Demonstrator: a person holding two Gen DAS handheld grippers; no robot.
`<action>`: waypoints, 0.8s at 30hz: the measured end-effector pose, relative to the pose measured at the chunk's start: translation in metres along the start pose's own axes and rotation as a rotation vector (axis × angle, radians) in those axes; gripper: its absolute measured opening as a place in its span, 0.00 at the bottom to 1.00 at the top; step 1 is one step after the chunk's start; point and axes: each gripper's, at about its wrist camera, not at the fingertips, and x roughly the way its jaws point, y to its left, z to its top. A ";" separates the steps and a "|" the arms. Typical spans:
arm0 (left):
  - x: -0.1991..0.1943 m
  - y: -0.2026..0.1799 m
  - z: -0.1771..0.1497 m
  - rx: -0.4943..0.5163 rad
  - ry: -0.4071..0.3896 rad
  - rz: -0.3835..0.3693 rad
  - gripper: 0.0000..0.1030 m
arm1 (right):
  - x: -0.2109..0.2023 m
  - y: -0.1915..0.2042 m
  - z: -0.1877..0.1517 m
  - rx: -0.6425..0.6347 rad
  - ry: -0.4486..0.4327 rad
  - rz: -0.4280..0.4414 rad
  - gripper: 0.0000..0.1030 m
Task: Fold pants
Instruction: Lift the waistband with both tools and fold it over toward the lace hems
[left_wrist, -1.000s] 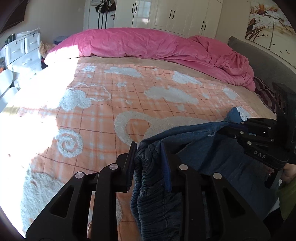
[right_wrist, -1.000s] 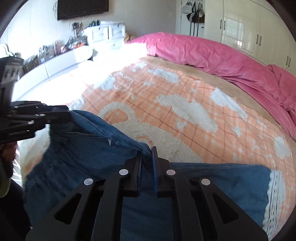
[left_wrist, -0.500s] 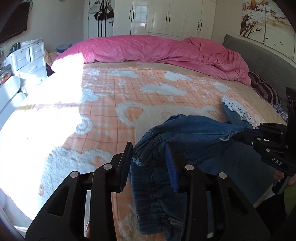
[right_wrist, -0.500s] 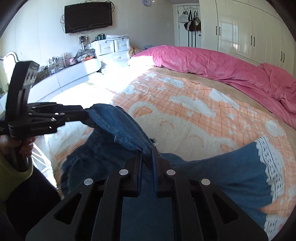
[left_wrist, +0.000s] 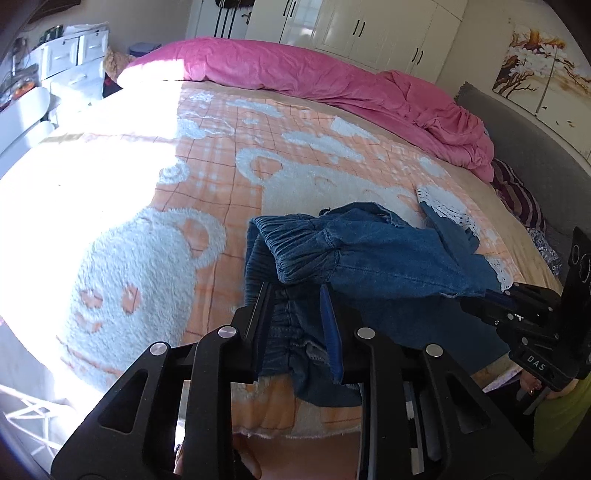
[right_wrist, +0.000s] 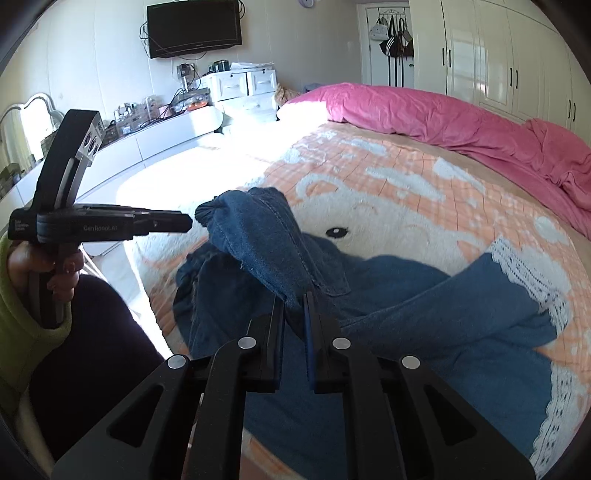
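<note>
The pants (right_wrist: 388, 295) are blue denim, soft and rumpled, with a gathered elastic waistband (left_wrist: 295, 243) and white lace trim (right_wrist: 532, 273) along the leg hems; they lie on the near part of the bed (left_wrist: 207, 155), on an orange checked blanket with fluffy white cloud and bear shapes; in the right wrist view the legs spread toward 3 o'clock, one leg crossing over the other, while the waist end is bunched toward 9 o'clock near the blanket's edge; part of the waist is lifted into a raised ridge of cloth that runs between the two claws.

The right gripper (right_wrist: 293, 306) is clamped on that ridge, its jaws pressed together with a fold of denim pinched between them; the cloth rises from it toward 11 o'clock, up to a rounded bunch of waistband.

The left gripper (left_wrist: 295, 295) has its jaws closing, with ruched waistband cloth between them; whether the pads press on it I cannot tell; in the right wrist view its closed-looking tip sits just beside the bunched waistband, at 9 o'clock, held by a hand (right_wrist: 40, 266) in a green sleeve (right_wrist: 22, 332).

A pink quilt (left_wrist: 332, 81) lies heaped along the far side of the bed, at 12 o'clock.
</note>
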 end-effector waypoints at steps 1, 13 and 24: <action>-0.001 0.000 -0.002 -0.007 0.007 -0.016 0.18 | -0.001 0.002 -0.004 0.004 0.004 0.002 0.08; 0.008 0.013 0.004 -0.122 0.024 -0.060 0.52 | 0.010 0.028 -0.023 -0.080 0.081 -0.009 0.10; 0.054 0.024 0.022 -0.201 0.136 -0.115 0.31 | 0.009 0.029 -0.022 -0.091 0.078 -0.009 0.11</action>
